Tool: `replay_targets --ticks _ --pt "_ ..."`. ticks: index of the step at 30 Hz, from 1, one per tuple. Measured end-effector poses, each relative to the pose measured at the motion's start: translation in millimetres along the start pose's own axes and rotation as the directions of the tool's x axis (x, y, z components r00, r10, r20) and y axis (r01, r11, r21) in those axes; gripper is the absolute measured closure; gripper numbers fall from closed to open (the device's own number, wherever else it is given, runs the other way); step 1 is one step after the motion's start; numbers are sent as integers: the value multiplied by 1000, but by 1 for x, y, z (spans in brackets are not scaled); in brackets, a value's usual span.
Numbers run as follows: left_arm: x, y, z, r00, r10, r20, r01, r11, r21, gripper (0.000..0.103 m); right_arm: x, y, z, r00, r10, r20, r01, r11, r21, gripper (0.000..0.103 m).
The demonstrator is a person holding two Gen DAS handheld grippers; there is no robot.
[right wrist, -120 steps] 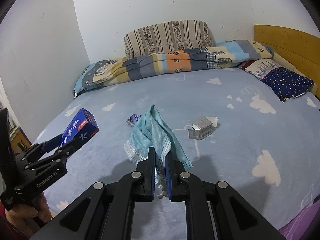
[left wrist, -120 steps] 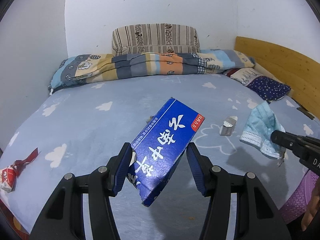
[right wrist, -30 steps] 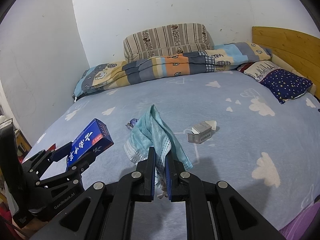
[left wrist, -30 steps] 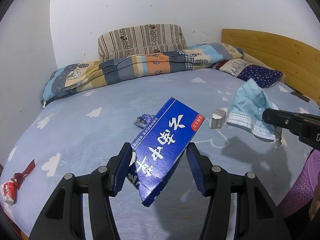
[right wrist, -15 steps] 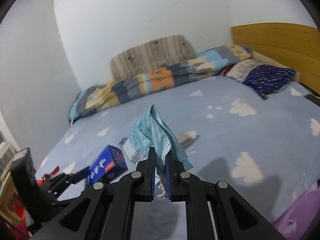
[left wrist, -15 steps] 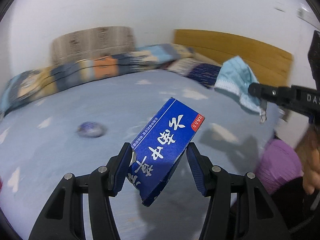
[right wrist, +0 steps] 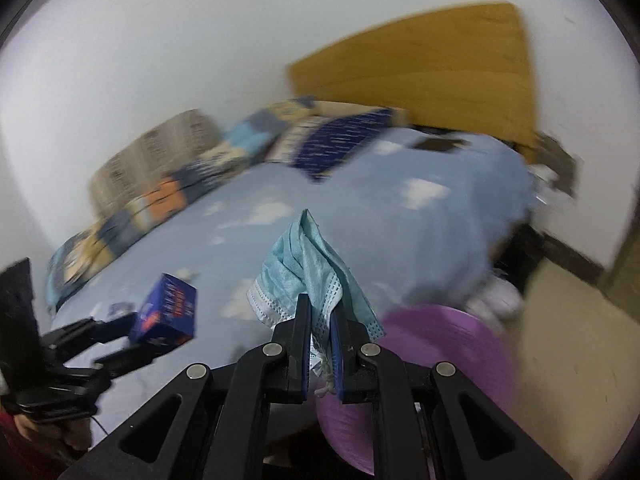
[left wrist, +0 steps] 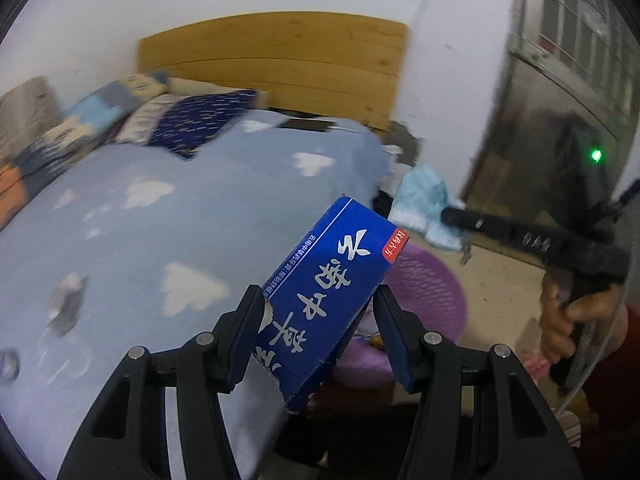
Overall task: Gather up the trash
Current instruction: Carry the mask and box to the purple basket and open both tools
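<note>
The basket (left wrist: 432,280) stands on the floor (left wrist: 504,276) just beside the bed (left wrist: 160,232). On the bed, the pillows (left wrist: 192,120) lie before the headboard (left wrist: 280,64). The box (left wrist: 328,292) hangs over the bed's edge; the mask (left wrist: 424,204) hangs over the basket's far rim.

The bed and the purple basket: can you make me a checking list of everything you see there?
Surface: bed with a blue cloud sheet.
Job's things: blue box and light blue face mask, both held; purple basket on the floor beside the bed.
Clutter: small blurred scraps on the sheet.
Grippers: left gripper clamps the box; right gripper pinches the mask.
Cables: thin grey cord below the hand.
Surroundings: wooden headboard, pillows, white wall, metal door at right.
</note>
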State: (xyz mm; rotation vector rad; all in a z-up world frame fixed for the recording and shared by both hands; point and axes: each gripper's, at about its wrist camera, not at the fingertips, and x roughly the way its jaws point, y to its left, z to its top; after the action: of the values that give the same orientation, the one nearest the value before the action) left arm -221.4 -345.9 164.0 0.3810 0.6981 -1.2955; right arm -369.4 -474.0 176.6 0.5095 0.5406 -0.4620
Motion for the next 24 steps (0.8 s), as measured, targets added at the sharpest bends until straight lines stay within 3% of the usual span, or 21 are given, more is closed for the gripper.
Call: replay_targets --ticks 7,10,12,13,17,24 --pt "55 -45 31 987 -113 -118 118 993 28 47 0 -74 -12 993 -104 -48 110 984 142 93" --pt "73 -62 38 979 -130 -156 136 990 27 36 4 -93 -16 990 -128 -66 137 975 173 88" --pt "77 -67 39 980 -128 -154 133 991 26 35 6 -103 -20 987 -139 -83 152 970 191 69" --pt "76 -66 39 980 -130 -152 134 991 21 34 4 -108 -22 986 -146 -83 160 965 206 67" --pt "64 -61 33 984 -118 -133 121 992 16 34 -1 -114 -23 987 -151 -63 161 964 212 66" --pt "32 -26 16 996 -37 -83 34 999 -39 34 5 -97 -15 996 -72 -52 82 976 201 66"
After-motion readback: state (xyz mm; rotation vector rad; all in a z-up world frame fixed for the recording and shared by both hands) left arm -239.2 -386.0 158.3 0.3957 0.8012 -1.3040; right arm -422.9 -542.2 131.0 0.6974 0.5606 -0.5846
